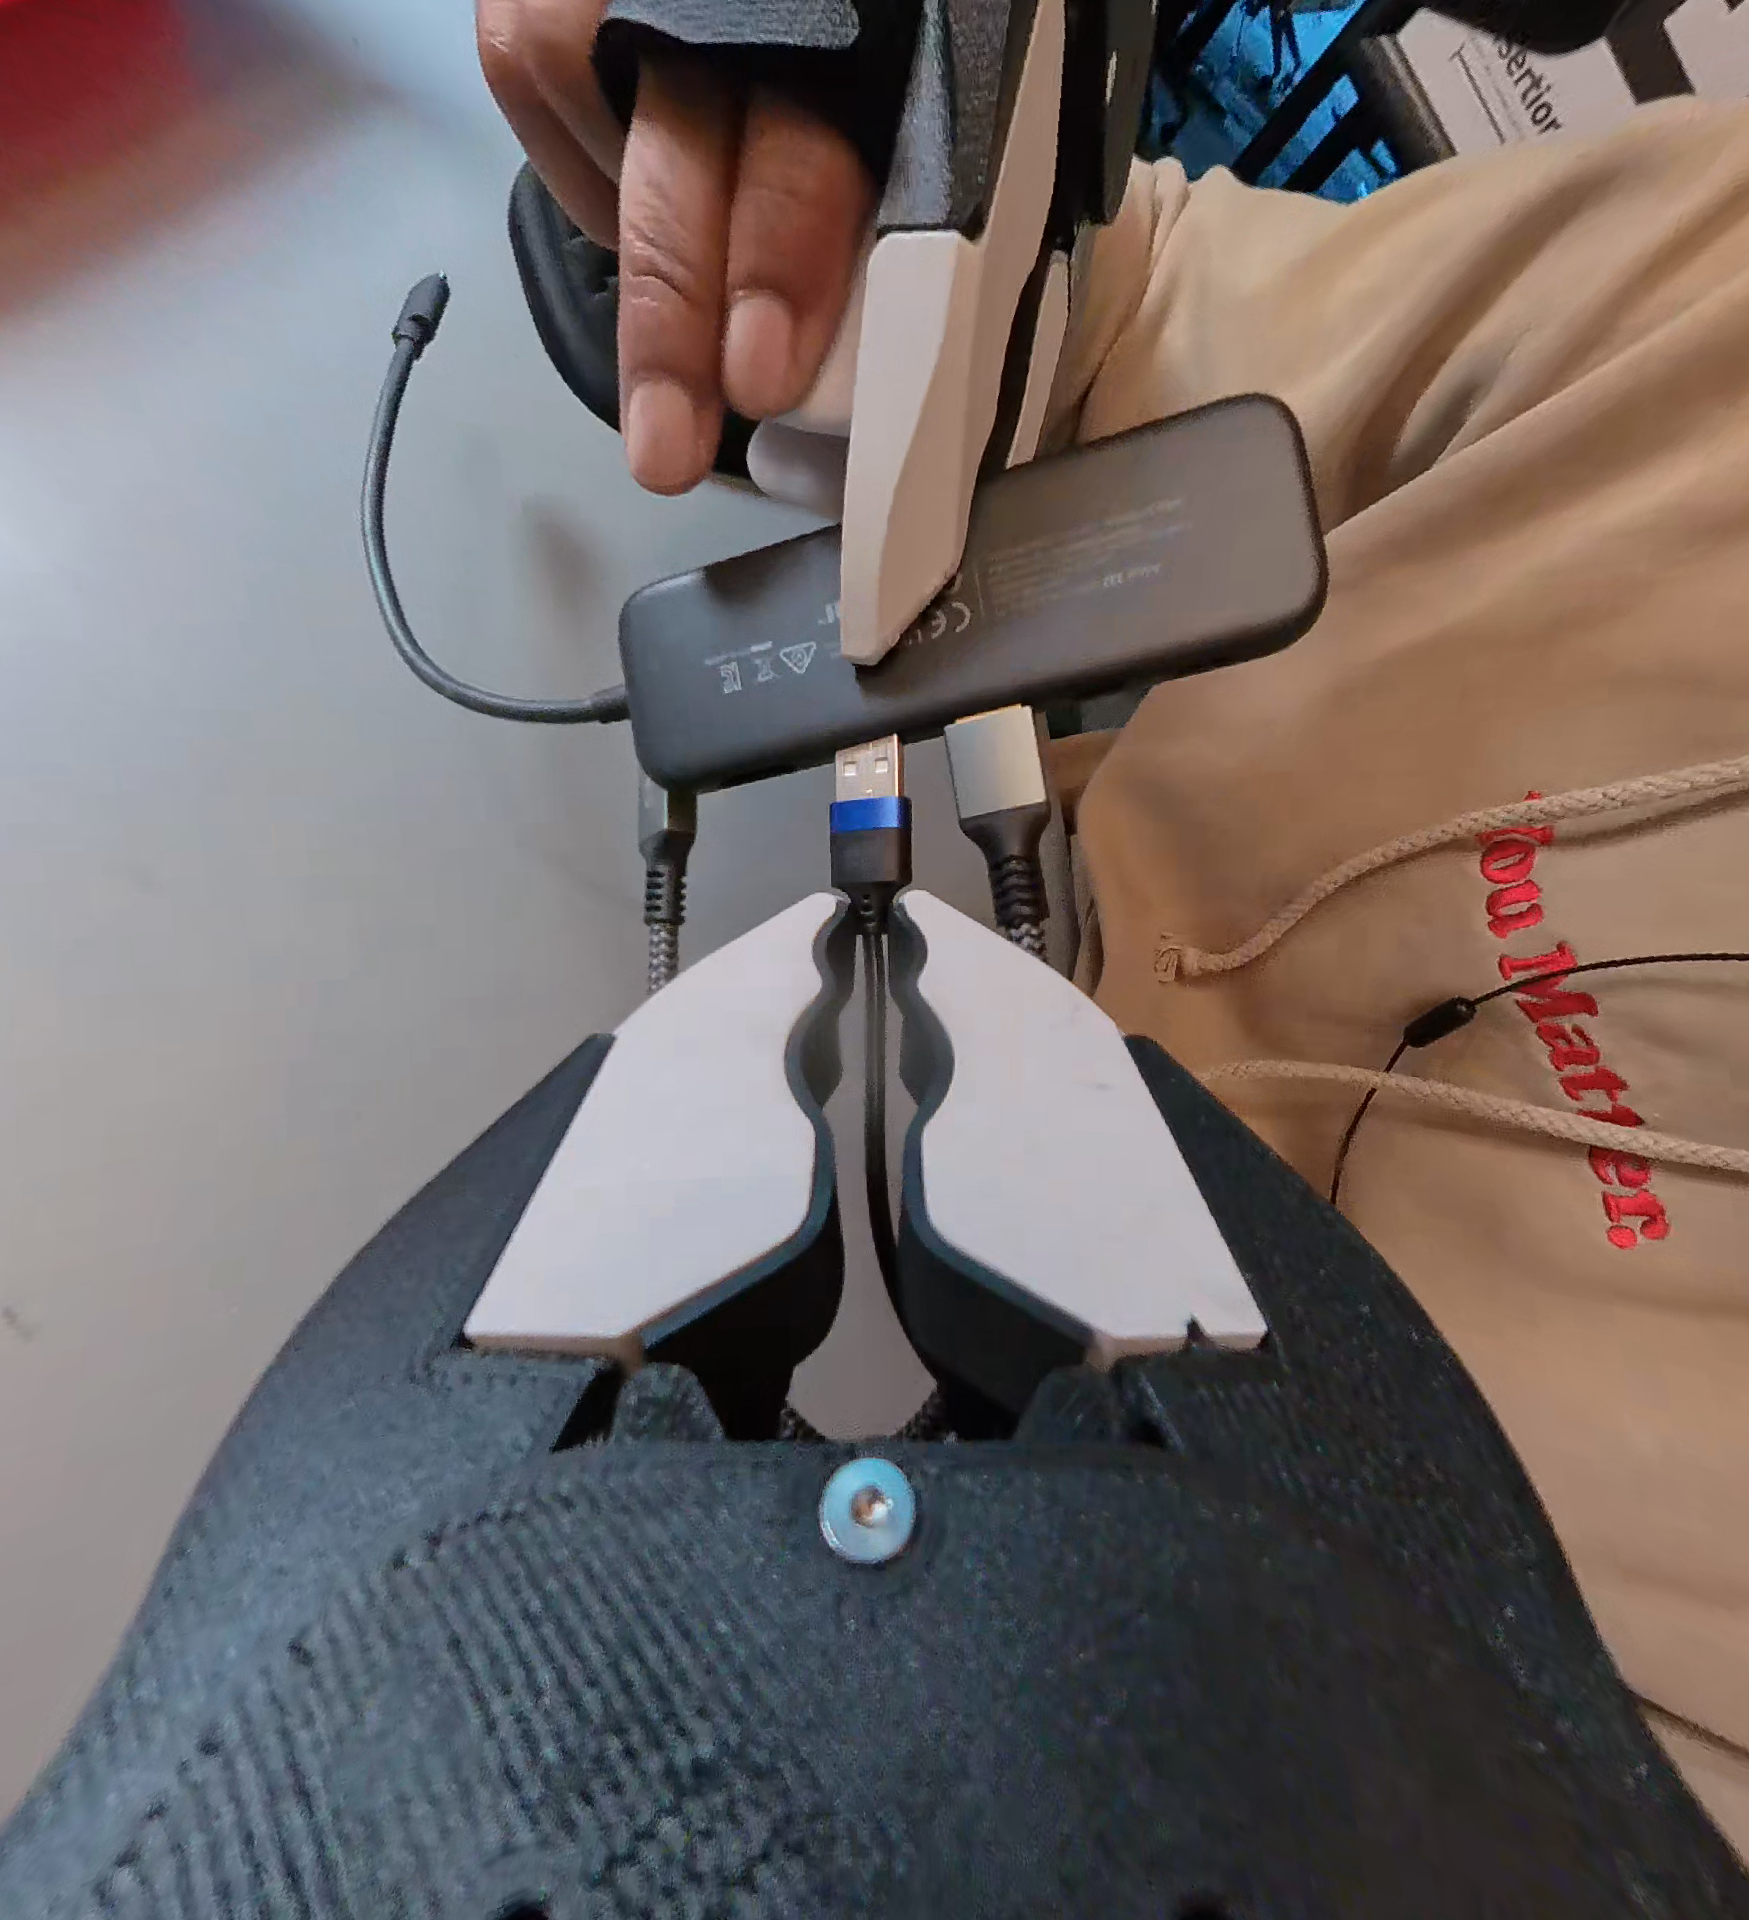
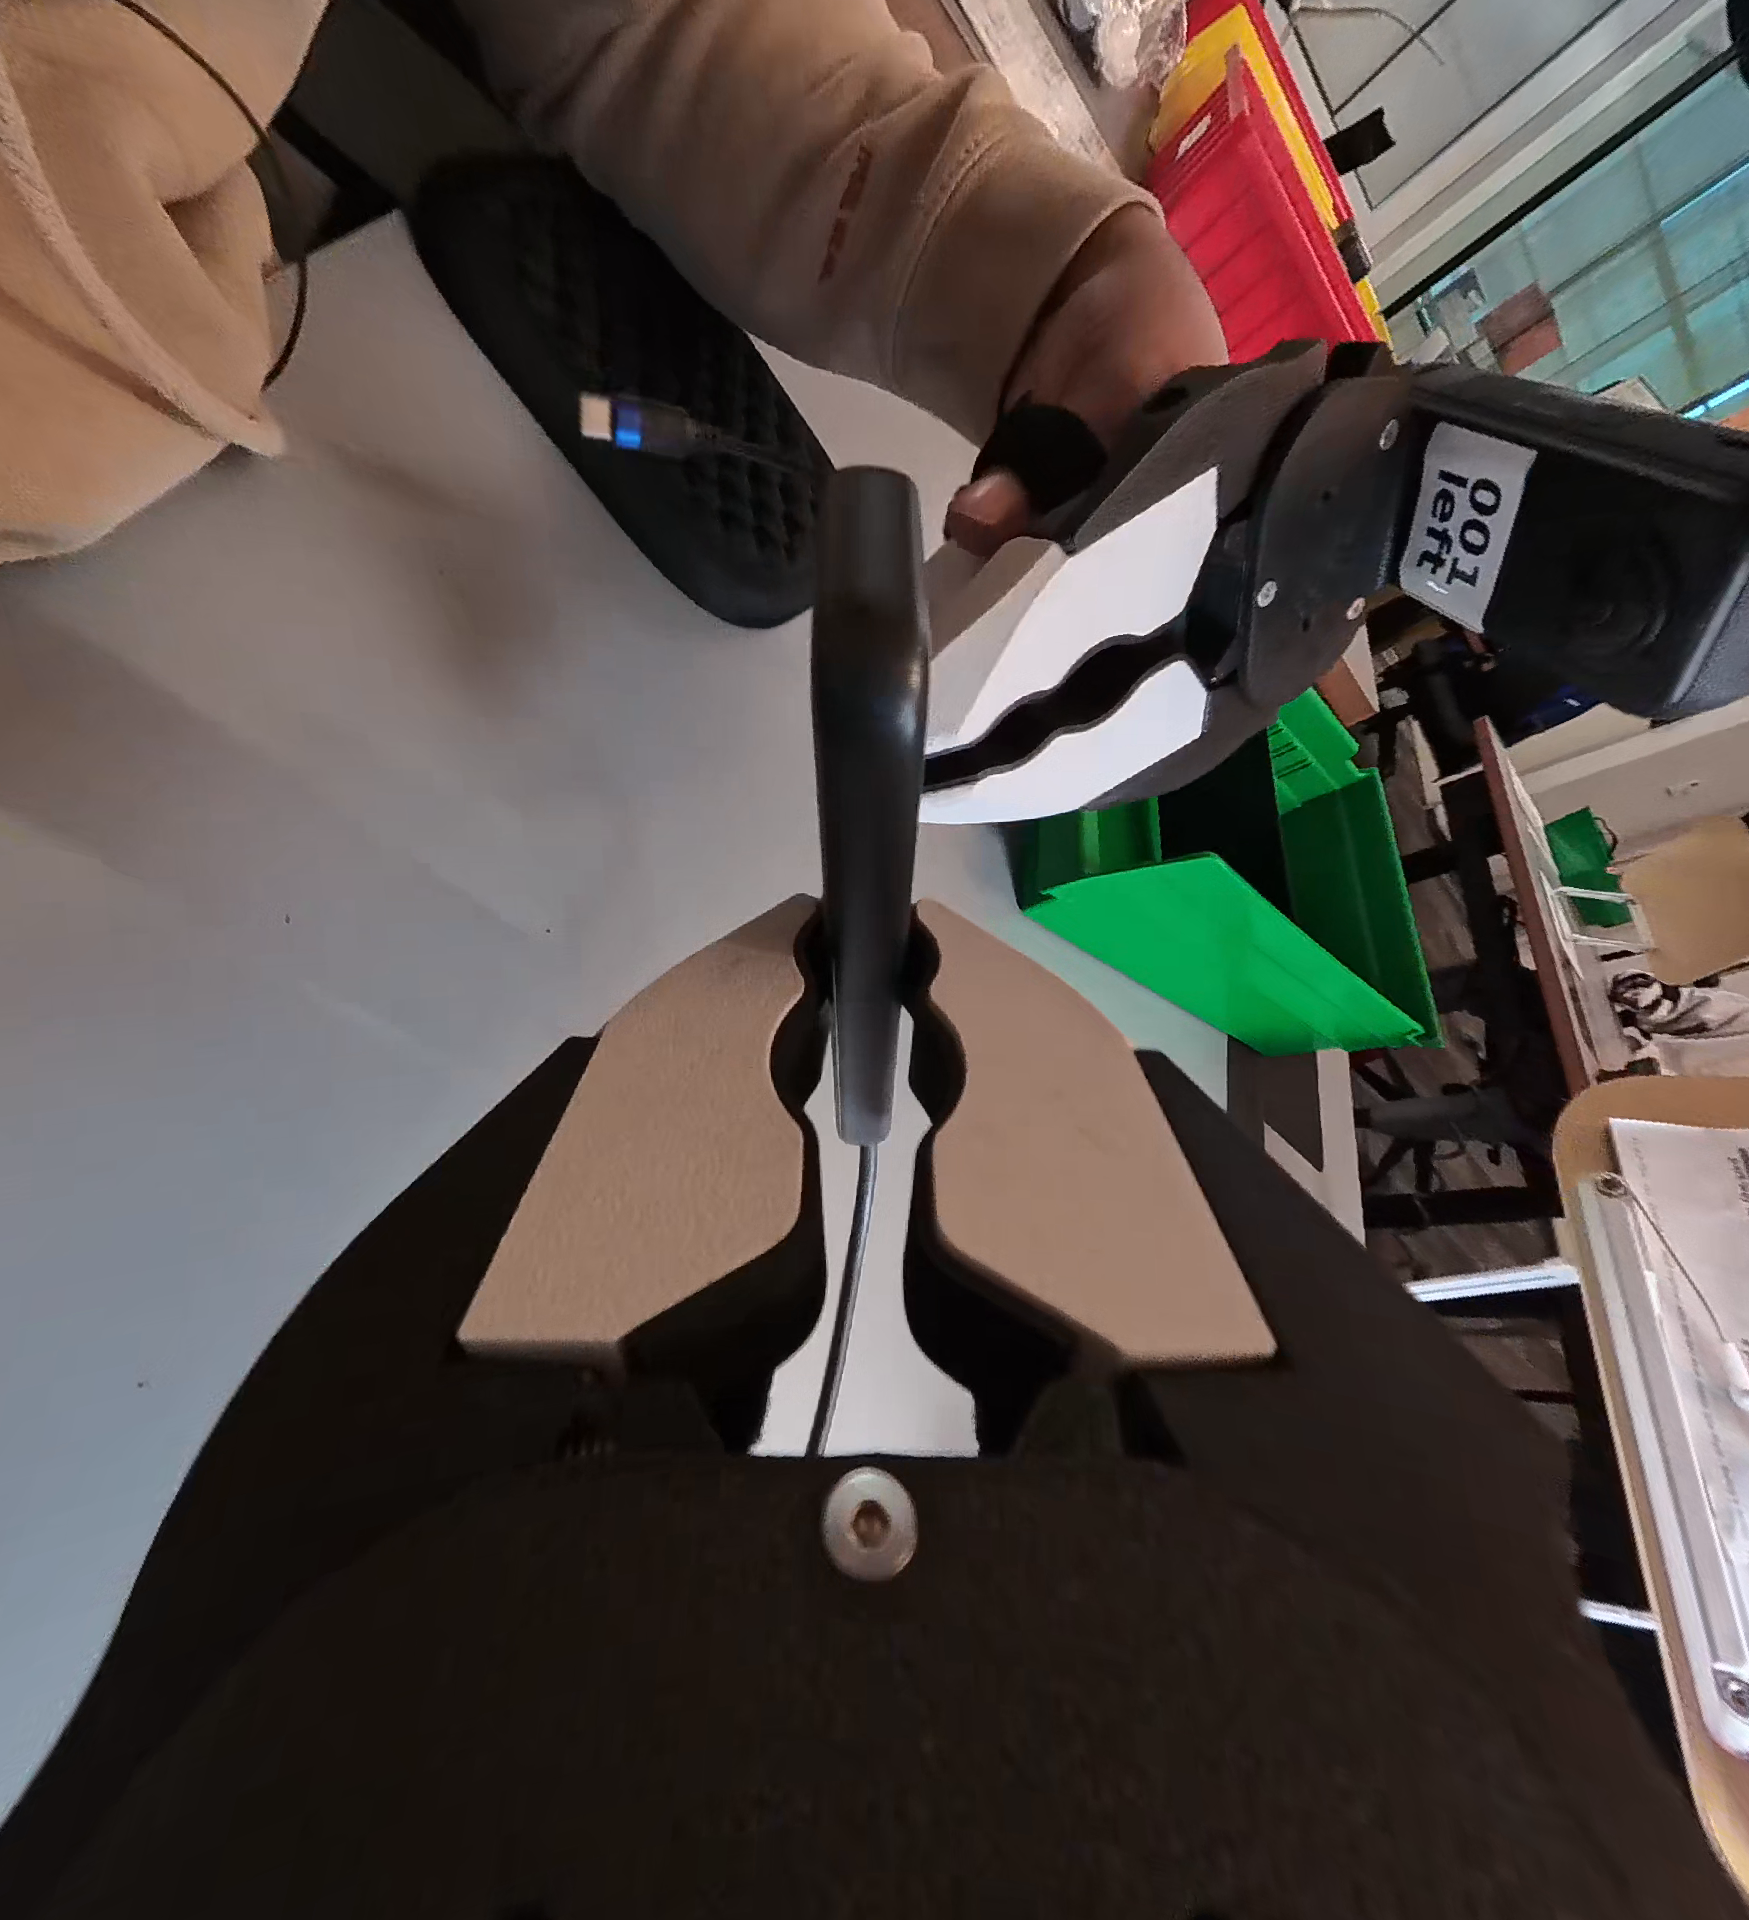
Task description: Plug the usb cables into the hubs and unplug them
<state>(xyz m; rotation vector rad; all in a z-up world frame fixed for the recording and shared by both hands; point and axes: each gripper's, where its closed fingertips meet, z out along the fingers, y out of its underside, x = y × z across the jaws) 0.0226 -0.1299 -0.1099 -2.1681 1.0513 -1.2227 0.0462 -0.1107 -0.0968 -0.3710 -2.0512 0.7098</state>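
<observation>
USB hub (image 1: 974,592), long axis crosswise, is clamped by right gripper (image 1: 880,634); left gripper (image 1: 870,909) grasps blue-collared plug (image 1: 870,805) pointing at its ports, above grey table (image 1: 174,831).

We see a pale grey table (image 2: 226,831); beyond its edge stand green bins (image 2: 1265,935), red and yellow bins (image 2: 1254,208), and daylit windows (image 2: 1680,239).

Dark grey hub (image 1: 1109,592), blue-banded black plug (image 1: 870,831), tan hoodie (image 1: 1472,520) with red lettering, green bins (image 2: 1265,935).
</observation>
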